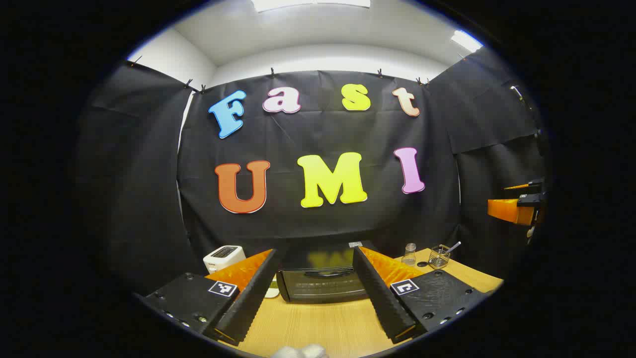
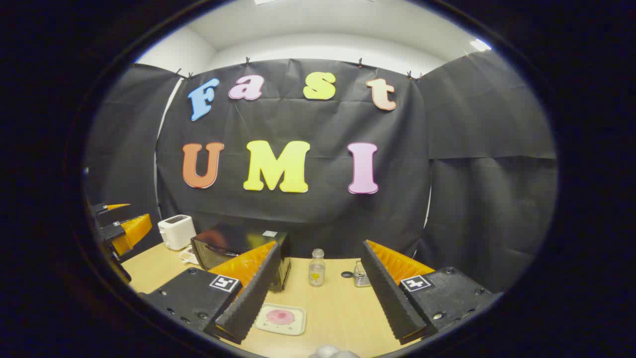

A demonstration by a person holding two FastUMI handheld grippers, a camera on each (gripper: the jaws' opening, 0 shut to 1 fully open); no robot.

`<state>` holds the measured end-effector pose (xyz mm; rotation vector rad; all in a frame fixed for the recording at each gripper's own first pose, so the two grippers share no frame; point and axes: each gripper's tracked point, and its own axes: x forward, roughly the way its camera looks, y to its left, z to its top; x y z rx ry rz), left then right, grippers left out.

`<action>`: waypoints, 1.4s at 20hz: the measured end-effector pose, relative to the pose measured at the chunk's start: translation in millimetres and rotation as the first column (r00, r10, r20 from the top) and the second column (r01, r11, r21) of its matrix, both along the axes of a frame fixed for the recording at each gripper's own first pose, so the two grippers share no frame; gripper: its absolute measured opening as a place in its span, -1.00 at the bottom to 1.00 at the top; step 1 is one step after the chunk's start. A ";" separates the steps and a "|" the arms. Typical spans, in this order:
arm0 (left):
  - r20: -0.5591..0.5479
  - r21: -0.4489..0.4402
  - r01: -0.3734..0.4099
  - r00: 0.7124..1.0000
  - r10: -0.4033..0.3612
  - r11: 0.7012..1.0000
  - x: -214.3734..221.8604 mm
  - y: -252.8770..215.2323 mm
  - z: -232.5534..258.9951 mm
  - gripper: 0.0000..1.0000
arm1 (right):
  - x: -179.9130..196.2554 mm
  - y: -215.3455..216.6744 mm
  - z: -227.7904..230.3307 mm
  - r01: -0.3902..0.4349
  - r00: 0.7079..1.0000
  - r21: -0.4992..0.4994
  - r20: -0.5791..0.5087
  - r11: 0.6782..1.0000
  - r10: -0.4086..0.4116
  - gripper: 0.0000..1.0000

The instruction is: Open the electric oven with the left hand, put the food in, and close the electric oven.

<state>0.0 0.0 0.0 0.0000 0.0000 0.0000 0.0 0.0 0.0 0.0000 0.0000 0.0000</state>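
The black electric oven [image 1: 320, 281] stands on the wooden table with its door closed, straight ahead of my left gripper [image 1: 314, 288], which is open and holds nothing. In the right gripper view the oven [image 2: 233, 248] sits left of centre. A small pale tray [image 2: 280, 318] with a round pink piece of food on it lies on the table between the fingers of my right gripper [image 2: 318, 298], some way below them. That gripper is open and holds nothing. The left gripper [image 2: 121, 228] also shows at the far left edge of that view.
A white toaster [image 1: 223, 257] stands left of the oven. A small clear bottle [image 2: 316, 267], a dark lid and a wire pen holder [image 1: 439, 256] stand to the oven's right. The right gripper [image 1: 516, 206] shows at the right edge of the left gripper view.
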 end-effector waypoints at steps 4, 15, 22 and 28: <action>-0.011 -0.005 0.005 1.000 -0.005 1.000 9.6 2.9 -3.8 0.92 | 1.0 3.4 0.4 0.001 1.000 -0.029 0.004 1.000 0.000 1.00; -0.031 -0.023 0.029 0.999 -0.029 0.999 49.2 0.2 -18.2 0.92 | 4.0 -0.9 -1.9 0.023 1.000 -0.054 -0.006 0.998 -0.024 1.00; -0.068 -0.018 0.055 0.996 -0.056 0.998 116.9 -12.7 -51.6 0.92 | -4.4 -23.3 -6.3 0.089 0.994 -0.052 -0.057 0.995 -0.092 1.00; -0.158 -0.037 0.073 0.984 -0.078 0.997 179.1 -24.0 -99.0 0.93 | -16.8 -44.0 -21.1 0.153 0.982 -0.038 -0.110 0.987 -0.157 1.00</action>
